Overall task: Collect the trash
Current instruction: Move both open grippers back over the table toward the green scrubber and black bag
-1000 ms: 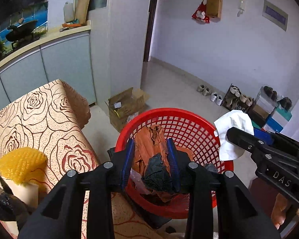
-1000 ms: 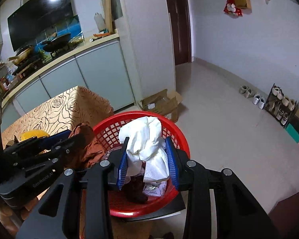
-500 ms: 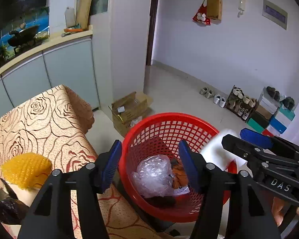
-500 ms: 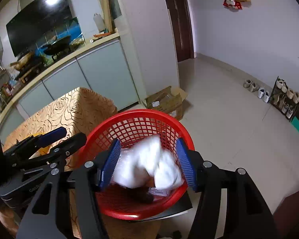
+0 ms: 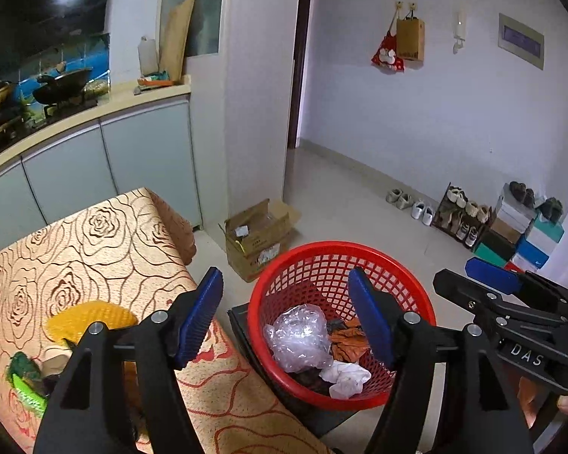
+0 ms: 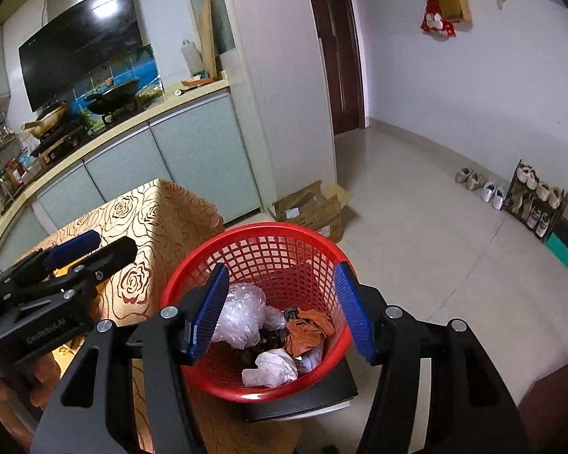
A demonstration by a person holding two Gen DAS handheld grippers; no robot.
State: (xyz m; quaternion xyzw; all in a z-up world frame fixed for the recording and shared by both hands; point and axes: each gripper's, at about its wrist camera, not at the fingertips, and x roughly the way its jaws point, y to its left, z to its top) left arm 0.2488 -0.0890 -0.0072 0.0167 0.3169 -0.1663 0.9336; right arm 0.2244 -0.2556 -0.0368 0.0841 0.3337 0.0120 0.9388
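Now, change: a second ago we held orange and white scraps over the red basket (image 5: 340, 253); both are dropped inside.
Meaning: we judge this drop done.
Left gripper (image 5: 286, 314): fingers wide apart, holding nothing, above the basket's near left rim.
Right gripper (image 6: 282, 308): fingers wide, empty, over the basket.
Trash: white tissue (image 6: 270, 369), orange wrapper (image 6: 306, 331), clear plastic (image 6: 240, 314) in the basket.
Left on table (image 5: 94, 234): yellow piece (image 5: 89, 316), near left.

Plastic, cloth and paper in the trash

The red basket (image 6: 269, 242) is shiny plastic with holes. Inside lie a crinkly clear plastic wrap (image 6: 238, 314), crumpled white paper (image 6: 270, 369) and soft orange cloth (image 6: 306, 331). The desk (image 5: 94, 249) cover looks bumpy. The floor (image 6: 435, 249) is smooth and glossy.
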